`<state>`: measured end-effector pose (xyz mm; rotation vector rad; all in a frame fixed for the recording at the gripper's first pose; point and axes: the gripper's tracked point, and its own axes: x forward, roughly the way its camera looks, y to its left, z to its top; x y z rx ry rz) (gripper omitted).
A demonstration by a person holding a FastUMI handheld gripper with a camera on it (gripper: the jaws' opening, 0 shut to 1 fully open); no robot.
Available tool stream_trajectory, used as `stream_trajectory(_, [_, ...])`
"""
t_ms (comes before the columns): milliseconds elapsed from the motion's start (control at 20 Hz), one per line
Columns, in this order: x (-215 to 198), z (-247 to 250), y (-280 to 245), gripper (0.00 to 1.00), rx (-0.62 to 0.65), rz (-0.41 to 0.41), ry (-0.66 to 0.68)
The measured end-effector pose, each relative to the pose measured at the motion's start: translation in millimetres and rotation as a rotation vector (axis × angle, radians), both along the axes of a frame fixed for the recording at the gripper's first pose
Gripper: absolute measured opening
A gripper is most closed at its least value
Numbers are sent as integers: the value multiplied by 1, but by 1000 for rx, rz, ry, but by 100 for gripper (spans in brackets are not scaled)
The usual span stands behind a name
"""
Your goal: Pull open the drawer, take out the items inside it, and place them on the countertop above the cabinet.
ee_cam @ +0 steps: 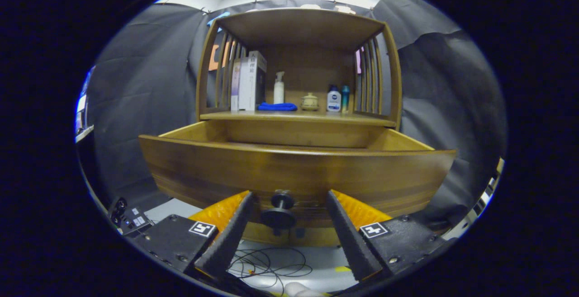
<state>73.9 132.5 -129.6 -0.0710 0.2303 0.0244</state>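
Behind the cabinet [298, 30] hung black cloth. We found the drawer [294, 170] pulled out, its front just ahead of the gripper [287, 206]; fingers spread, knob [281, 206] between them untouched. Contents lay above and beyond, hidden by the front; countertop [298, 117] farther up.

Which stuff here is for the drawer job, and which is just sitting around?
For the job:
- drawer, pulled open
- knob, between the open jaws of the gripper
- countertop

Just sitting around, all on the countertop:
- boxes
- pump bottle
- blue cloth
- small lidded pot
- two bottles

Also: wires on the floor.
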Motion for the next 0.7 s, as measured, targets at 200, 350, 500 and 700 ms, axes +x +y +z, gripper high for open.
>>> stream_trajectory(200, [-5,62,-16,100,10,7,-89])
stream_trajectory(350, [5,118,-27,100,31,9,-142])
stream_trajectory(500, [35,159,-33,100,60,-8,-114])
stream_trajectory(700, [85,180,-31,100,31,-21,12])
